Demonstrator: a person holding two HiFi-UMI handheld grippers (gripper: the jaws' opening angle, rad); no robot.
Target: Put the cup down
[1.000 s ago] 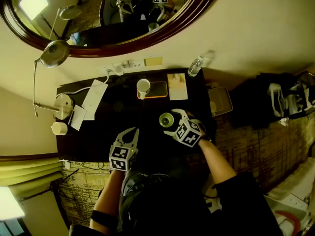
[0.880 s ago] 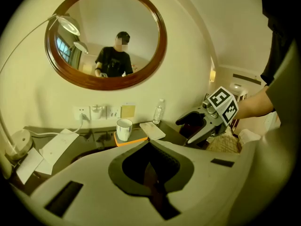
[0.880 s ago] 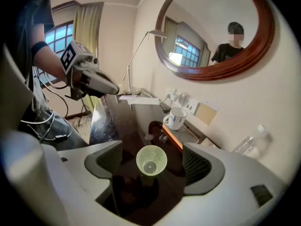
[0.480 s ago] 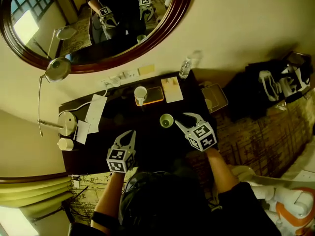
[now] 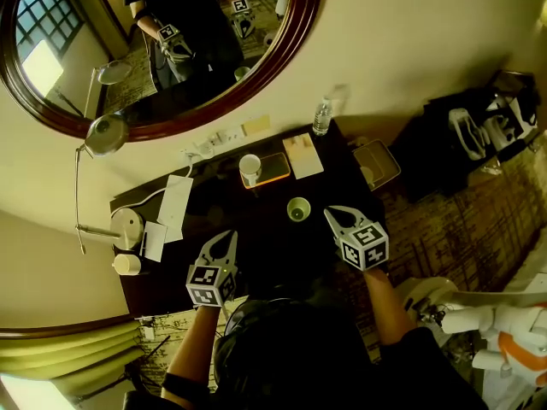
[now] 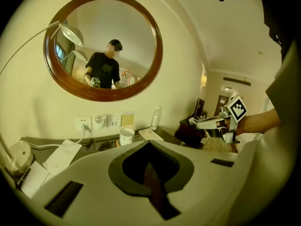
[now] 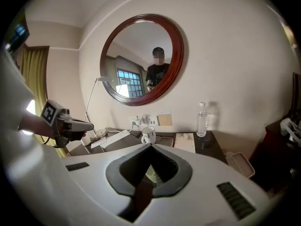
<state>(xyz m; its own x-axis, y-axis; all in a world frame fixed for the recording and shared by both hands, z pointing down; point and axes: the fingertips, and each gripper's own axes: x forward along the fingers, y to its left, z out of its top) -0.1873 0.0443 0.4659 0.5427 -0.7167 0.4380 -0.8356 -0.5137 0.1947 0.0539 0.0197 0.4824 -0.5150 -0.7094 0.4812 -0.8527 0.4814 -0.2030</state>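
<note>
White moulded plastic forms both tongs. The left gripper (image 5: 226, 238) is closed and empty. The right gripper (image 5: 331, 213) is empty too, its jaws having just closed with nothing between them. The cup (image 5: 298, 209), small, round and green, stands upright on the dark glossy desk (image 5: 261, 239), near the right jaw tips but apart from them. It is probably glazed ceramic: light, rigid, slippery, breakable, and best pinched across the rim wall. Beyond are a white mug (image 5: 249, 169) on an orange tray (image 5: 276, 166) and a clear bottle (image 5: 321, 118).
</note>
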